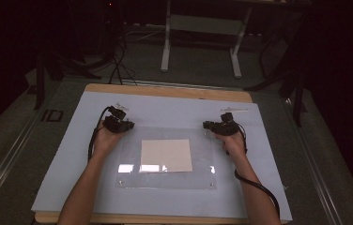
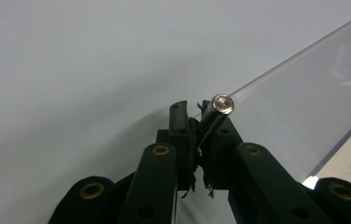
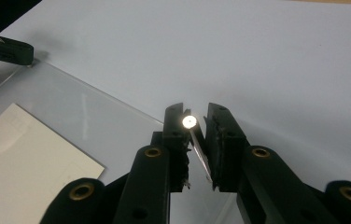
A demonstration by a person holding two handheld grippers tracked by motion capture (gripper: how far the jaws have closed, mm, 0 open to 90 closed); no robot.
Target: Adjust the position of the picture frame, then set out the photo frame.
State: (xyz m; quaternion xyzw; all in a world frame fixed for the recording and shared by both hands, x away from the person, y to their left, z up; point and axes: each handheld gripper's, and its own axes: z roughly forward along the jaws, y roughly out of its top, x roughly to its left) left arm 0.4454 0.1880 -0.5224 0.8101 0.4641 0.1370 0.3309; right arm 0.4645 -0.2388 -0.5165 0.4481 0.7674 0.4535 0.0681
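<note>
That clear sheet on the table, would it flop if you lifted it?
Probably not: the clear sheet lies flat with straight, crisp edges, so likely rigid plastic. Its glossy, reflective face suggests it is slippery. The cream paper beneath might slide free.

Wooden counter [image 1: 165,90], pale blue sheet [image 1: 165,110] covering most of its top. A clear plate [image 1: 165,180] lies flat mid-sheet. A cream paper [image 1: 166,154] sits at the plate's middle.

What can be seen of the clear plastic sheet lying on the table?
The clear, glossy rectangular plastic sheet lies flat on the pale blue table cover, over a cream paper rectangle that shows through its middle. Ceiling light reflects off its near part, and small fasteners mark its near corners. Its edges look thick and polished. The left tongs and right tongs are at its far corners, each shut on a small silver metal pin; whether the pins touch the sheet I cannot tell.
</note>
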